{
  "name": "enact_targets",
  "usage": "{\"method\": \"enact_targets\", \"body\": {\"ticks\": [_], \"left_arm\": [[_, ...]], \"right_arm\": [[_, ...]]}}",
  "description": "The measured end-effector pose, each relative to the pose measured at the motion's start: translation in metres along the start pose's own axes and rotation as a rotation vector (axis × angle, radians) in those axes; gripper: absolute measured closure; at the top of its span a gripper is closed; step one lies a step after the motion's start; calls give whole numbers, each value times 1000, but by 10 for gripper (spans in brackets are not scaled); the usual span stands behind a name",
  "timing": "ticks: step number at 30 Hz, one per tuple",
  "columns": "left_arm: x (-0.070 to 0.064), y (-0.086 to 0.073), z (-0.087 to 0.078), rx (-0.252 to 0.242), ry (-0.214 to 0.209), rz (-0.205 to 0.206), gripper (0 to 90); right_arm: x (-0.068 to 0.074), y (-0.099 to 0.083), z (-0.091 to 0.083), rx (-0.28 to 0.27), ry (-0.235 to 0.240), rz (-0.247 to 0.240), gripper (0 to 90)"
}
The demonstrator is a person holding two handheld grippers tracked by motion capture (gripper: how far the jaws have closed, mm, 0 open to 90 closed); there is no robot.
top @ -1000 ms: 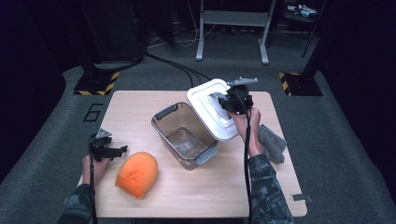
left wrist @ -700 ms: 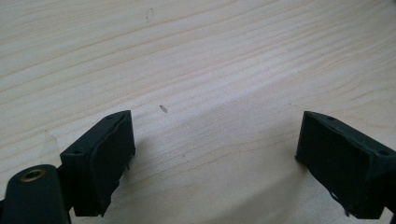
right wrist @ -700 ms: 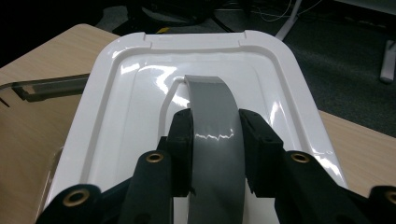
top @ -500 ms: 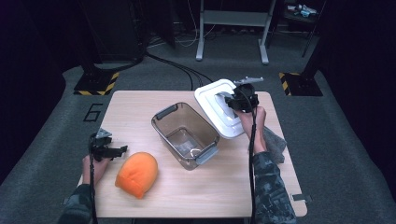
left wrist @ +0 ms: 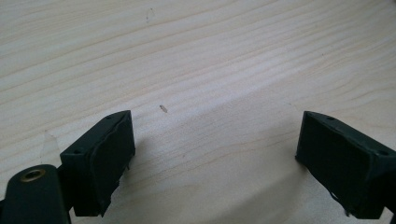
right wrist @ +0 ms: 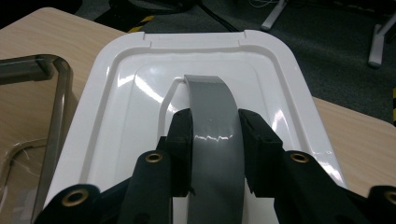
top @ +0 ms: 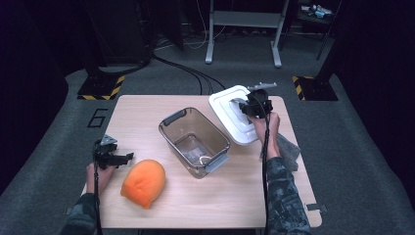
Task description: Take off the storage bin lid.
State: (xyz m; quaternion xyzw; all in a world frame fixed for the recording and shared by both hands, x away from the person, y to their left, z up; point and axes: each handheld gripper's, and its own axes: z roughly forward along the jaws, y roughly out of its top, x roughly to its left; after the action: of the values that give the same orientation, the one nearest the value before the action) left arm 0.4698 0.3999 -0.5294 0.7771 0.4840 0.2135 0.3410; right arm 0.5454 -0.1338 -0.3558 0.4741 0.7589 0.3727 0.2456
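Dark floor rings the tabletop [top: 147,112], where the right gripper [right wrist: 214,135] has its fingers pinched on the lid [top: 230,115]'s grey handle, carrying it clear of the bin [top: 195,142], while the left gripper [left wrist: 212,149] waits wide open.

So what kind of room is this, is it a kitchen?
Probably not a kitchen; more likely a lab or studio for recording. A lone wooden table stands on grey carpet marked with a number 6, with black cables and metal stand legs behind.
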Motion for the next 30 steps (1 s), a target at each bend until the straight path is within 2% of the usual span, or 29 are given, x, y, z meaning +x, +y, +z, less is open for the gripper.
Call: {"method": "enact_targets", "body": {"ticks": [1, 4, 16, 30], "left_arm": [[0, 0, 0, 0, 0, 0, 111], [0, 0, 0, -1, 0, -1, 111], [0, 0, 0, 0, 0, 0, 111], [0, 0, 0, 1, 0, 1, 111]], "right_arm": [[-1, -1, 2, 3, -1, 11, 669], [-3, -3, 6, 9, -2, 0, 669], [-6, -11, 24, 34, -15, 10, 669], [0, -23, 47, 58, 2, 13, 669]]}}
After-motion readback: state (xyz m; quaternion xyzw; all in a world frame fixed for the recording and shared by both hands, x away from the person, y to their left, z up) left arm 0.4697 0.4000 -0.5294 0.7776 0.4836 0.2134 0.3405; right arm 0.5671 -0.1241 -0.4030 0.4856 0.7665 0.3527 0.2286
